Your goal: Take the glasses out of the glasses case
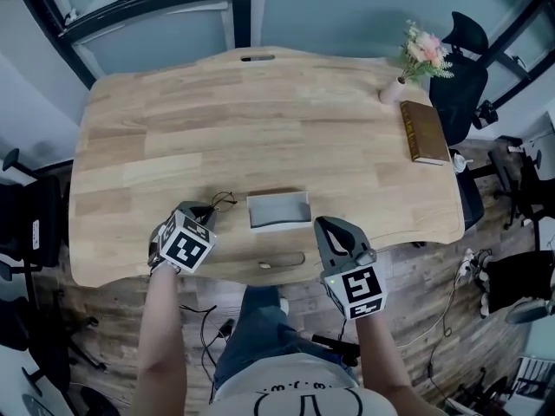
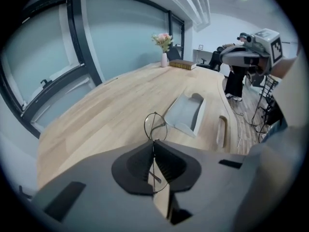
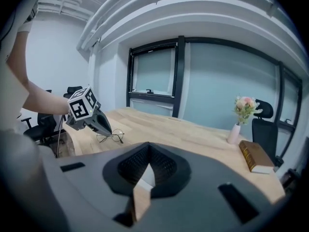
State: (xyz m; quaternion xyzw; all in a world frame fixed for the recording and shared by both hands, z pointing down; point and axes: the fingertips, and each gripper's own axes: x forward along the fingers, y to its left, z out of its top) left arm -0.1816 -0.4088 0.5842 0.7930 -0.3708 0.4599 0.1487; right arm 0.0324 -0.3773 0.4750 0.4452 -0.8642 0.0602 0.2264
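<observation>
Glasses (image 1: pixel 222 201) out of the case, pinched by the thin wire frame in the left gripper (image 1: pixel 208 214), jaws clamped tight on it, one lens poking past the tips. Low over the table (image 1: pixel 260 120) near its front edge, left of the middle; touching the wood or not, can't tell. Glasses case (image 1: pixel 277 210) lying open just beside them at the middle of that front edge, grey lining up. Right gripper (image 1: pixel 333 226) over the front edge on the case's other side, jaws pressed together, nothing between them. Book (image 1: pixel 423 132) and vase of flowers (image 1: pixel 395 89) well apart, at the back right corner.
</observation>
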